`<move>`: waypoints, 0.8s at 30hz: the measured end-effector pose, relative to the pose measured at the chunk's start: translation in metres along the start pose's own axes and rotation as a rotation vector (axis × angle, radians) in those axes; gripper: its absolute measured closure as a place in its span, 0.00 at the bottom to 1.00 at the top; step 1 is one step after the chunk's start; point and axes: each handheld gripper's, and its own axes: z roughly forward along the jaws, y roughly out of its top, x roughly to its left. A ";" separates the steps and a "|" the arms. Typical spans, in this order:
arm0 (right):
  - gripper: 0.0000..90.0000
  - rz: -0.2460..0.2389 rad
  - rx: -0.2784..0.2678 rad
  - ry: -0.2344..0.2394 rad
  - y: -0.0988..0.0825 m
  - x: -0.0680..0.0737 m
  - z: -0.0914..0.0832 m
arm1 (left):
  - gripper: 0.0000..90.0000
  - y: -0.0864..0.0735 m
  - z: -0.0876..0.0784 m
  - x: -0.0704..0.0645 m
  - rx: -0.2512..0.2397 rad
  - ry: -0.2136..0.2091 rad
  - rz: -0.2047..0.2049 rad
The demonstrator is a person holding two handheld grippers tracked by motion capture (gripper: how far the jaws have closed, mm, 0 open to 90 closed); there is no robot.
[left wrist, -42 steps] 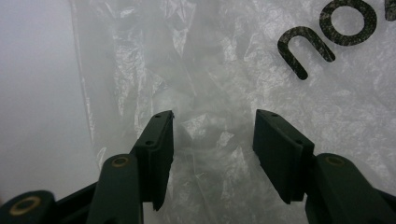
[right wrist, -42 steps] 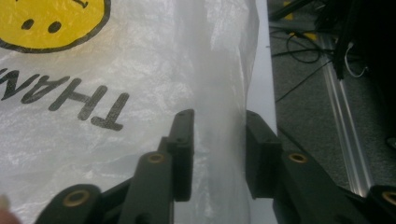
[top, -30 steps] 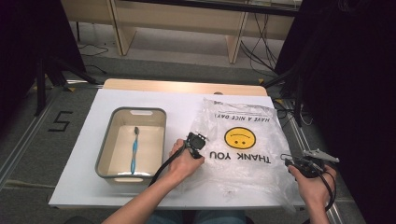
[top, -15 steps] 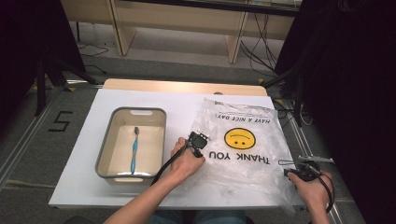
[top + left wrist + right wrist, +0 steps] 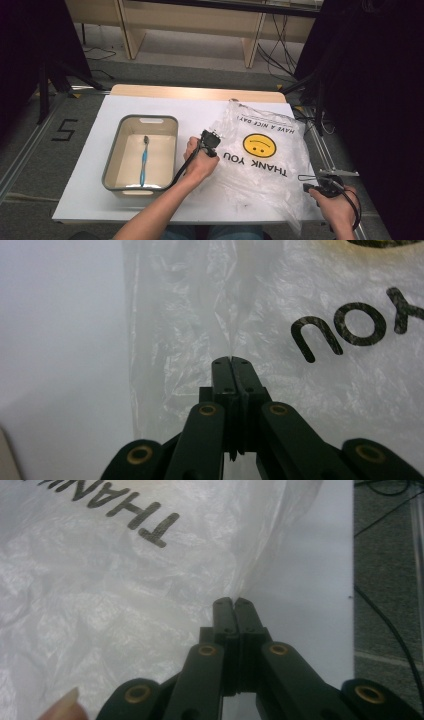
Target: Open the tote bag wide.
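Note:
A clear plastic bag (image 5: 260, 160) with a yellow smiley and "THANK YOU" print lies flat on the right half of the white table (image 5: 200, 107). My left gripper (image 5: 214, 136) is at the bag's left edge, and in the left gripper view (image 5: 231, 360) its jaws are shut on a thin raised fold of the bag (image 5: 325, 390). My right gripper (image 5: 306, 188) is at the bag's near right corner. In the right gripper view (image 5: 232, 601) its jaws have just been closing and now pinch the edge of the bag (image 5: 100, 605).
A grey-rimmed tray (image 5: 111, 161) stands left of the bag with a blue toothbrush (image 5: 144, 161) lying in it. The table's right edge (image 5: 350, 580) runs close to my right gripper, with floor and cables beyond. A wooden bench stands behind the table.
The right gripper has shifted slightly toward the bag's corner and its jaws have come together on the plastic. The left hand has edged a little along the bag's left edge.

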 end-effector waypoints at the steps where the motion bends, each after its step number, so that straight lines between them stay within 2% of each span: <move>1: 1.00 -0.011 0.003 0.010 -0.001 0.001 -0.001 | 0.99 0.002 0.001 0.001 -0.008 0.007 0.002; 7: 1.00 -0.052 0.032 0.055 -0.001 0.011 0.001 | 0.99 0.011 0.005 0.007 -0.056 0.031 -0.003; 14: 1.00 -0.073 0.051 0.083 0.000 0.018 0.002 | 0.99 0.021 0.005 0.012 -0.124 0.056 0.004; 17: 0.99 -0.071 0.058 0.093 0.000 0.020 0.002 | 0.93 0.022 0.003 0.012 -0.145 0.060 0.012; 19: 0.95 -0.083 0.048 0.090 0.000 0.020 0.002 | 0.90 0.022 0.002 0.012 -0.147 0.055 0.016; 24: 0.77 -0.080 -0.020 0.023 0.003 0.019 -0.006 | 0.75 0.022 -0.005 0.011 -0.179 0.049 0.025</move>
